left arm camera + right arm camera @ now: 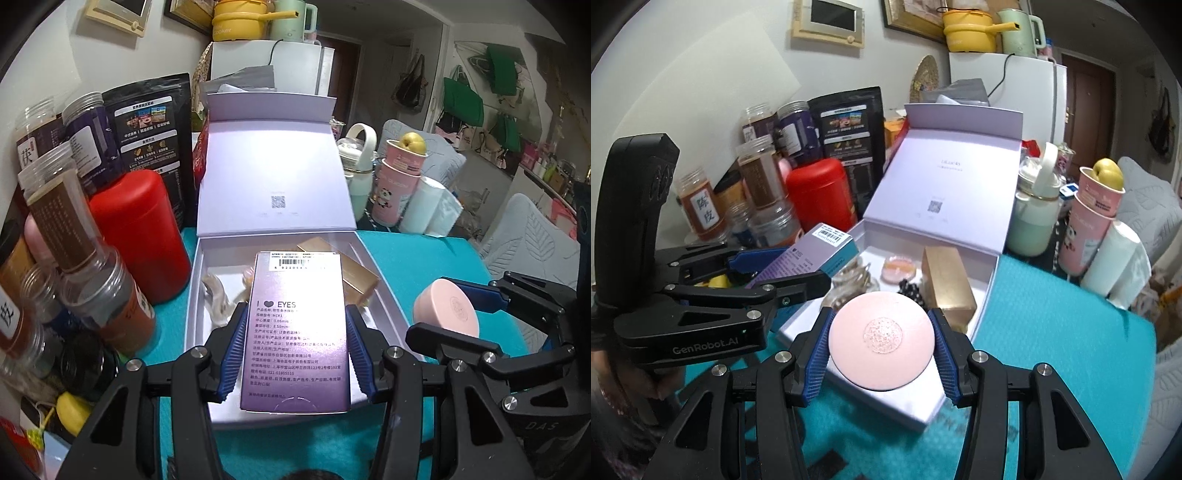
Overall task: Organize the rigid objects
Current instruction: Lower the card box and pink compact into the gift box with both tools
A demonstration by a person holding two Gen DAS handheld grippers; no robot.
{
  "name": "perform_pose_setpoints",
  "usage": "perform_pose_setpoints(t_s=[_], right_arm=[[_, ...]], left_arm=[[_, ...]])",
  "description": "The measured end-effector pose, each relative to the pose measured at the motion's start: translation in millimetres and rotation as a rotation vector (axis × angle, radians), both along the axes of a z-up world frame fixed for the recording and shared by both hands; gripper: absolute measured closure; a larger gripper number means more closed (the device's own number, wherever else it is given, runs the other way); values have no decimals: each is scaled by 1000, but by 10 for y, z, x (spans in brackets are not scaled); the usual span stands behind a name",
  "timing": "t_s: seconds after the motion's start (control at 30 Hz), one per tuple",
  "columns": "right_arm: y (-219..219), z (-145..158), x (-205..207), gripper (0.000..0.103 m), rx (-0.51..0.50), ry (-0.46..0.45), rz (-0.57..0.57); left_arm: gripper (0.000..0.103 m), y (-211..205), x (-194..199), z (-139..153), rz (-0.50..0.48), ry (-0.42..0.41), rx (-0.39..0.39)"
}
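Carrying two items over the open box point(207, 332): I judge the packing step is in hand, and next each needs lowering into a free spot. My left gripper point(293, 354) clamps the purple carton point(295, 332); my right gripper point(881, 354) clamps the pink compact point(882, 339).

Purple-to-lilac gradient carton point(295, 325), black print, white barcode label, teal end face, above pale lilac gift box point(275, 177) w/ small QR mark on lid. Plain pink round compact point(882, 341) w/ glittery centre disc, over box's front edge. Gold carton point(947, 282) inside box, right side. Glossy red canister point(142, 236) left of box. Teal cloth point(424, 266) under box. Blue ribbed pads point(236, 354), black frames.
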State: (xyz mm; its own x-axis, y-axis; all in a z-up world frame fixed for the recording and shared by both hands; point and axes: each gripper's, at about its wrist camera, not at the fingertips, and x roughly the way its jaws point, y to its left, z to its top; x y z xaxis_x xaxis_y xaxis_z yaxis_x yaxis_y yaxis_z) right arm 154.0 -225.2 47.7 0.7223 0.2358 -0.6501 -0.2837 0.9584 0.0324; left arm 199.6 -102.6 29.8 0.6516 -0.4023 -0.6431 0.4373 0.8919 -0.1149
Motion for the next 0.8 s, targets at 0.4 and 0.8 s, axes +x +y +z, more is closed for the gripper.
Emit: perform_pose_setpoints(t_s=[0.4, 0.8], right_arm=[[-77, -301, 328, 53, 1, 48, -1], [-132, -629, 436, 53, 25, 118, -5]], left_arm=[[53, -61, 311, -245, -23, 25, 43], [53, -155, 397, -538, -51, 82, 90]])
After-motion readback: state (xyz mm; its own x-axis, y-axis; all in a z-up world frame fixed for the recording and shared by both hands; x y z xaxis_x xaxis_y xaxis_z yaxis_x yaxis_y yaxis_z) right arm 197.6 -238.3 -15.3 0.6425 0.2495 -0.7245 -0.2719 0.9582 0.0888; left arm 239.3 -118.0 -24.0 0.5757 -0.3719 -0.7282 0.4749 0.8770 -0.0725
